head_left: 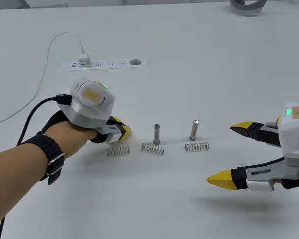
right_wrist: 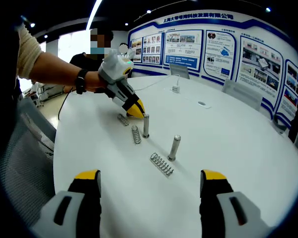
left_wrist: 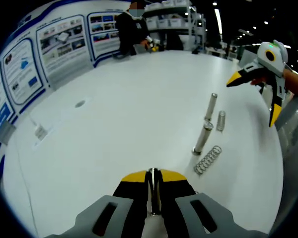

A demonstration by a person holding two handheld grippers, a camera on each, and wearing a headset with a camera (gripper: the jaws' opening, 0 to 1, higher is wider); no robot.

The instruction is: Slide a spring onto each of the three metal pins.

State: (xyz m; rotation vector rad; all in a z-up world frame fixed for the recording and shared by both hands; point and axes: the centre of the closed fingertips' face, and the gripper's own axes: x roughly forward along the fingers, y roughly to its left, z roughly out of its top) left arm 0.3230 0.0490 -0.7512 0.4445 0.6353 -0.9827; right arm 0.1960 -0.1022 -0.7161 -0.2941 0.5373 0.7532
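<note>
Two metal pins stand upright mid-table, one [head_left: 157, 133] left of the other [head_left: 194, 129]. Three springs lie flat in a row in front of them: left [head_left: 118, 151], middle [head_left: 153, 148], right [head_left: 197, 147]. My left gripper [head_left: 123, 131] rests tips-down just behind the left spring. In its own view the left gripper [left_wrist: 152, 173] is shut on a thin metal pin [left_wrist: 153, 193] that lies along the jaws. My right gripper [head_left: 232, 153] hovers to the right of the row, open and holding nothing. In its own view the right gripper [right_wrist: 150, 178] faces the nearest spring [right_wrist: 161, 164] and pin [right_wrist: 174, 147].
A white power strip [head_left: 104, 63] with a plugged adapter [head_left: 83, 60] and a thin white cable lies at the back left. A black cable [head_left: 32, 115] trails from the left gripper. A grey object [head_left: 248, 6] sits at the far right edge. A person [left_wrist: 131, 27] stands beyond the table.
</note>
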